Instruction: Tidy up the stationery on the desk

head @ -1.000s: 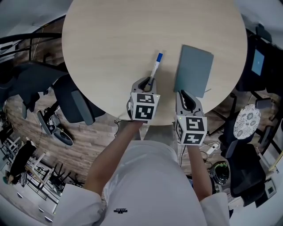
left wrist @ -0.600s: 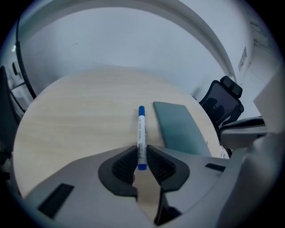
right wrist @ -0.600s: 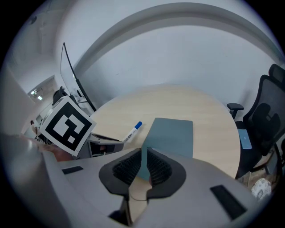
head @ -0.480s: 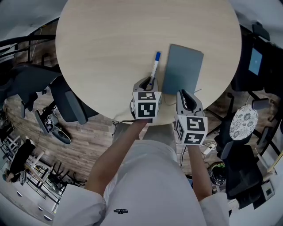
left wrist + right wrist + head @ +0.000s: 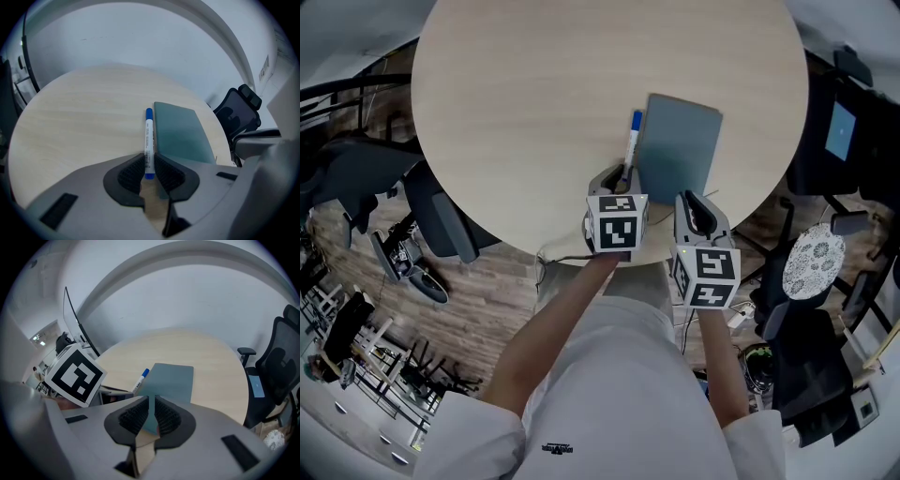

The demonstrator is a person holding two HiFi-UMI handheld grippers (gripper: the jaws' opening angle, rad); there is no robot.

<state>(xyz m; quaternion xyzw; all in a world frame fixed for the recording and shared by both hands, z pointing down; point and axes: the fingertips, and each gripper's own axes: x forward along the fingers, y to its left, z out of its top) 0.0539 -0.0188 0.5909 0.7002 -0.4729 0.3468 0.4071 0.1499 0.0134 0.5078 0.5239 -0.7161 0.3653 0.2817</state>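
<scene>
A white marker pen with a blue cap [image 5: 631, 141] [image 5: 148, 140] lies on the round wooden table [image 5: 534, 103], its near end clamped between the pads of my left gripper [image 5: 619, 178] [image 5: 149, 171]. Right beside the pen lies a grey-blue notebook [image 5: 677, 148] [image 5: 180, 133] [image 5: 168, 380], long edge alongside the pen. My right gripper [image 5: 696, 208] [image 5: 151, 416] is shut on the notebook's near edge. In the right gripper view the pen [image 5: 140, 379] shows to the left of the notebook, behind the left gripper's marker cube [image 5: 75, 376].
Both grippers work near the table's near edge [image 5: 581, 258]. Office chairs stand around: a black one at the right [image 5: 834, 131], a dark one at the left [image 5: 441, 216]. A patterned round seat [image 5: 817, 261] lies at the lower right. The wider table top [image 5: 84, 117] holds nothing else.
The notebook, in my right gripper, has slid left toward the pen until the two lie side by side. My left gripper, with the pen, has shifted a little right.
</scene>
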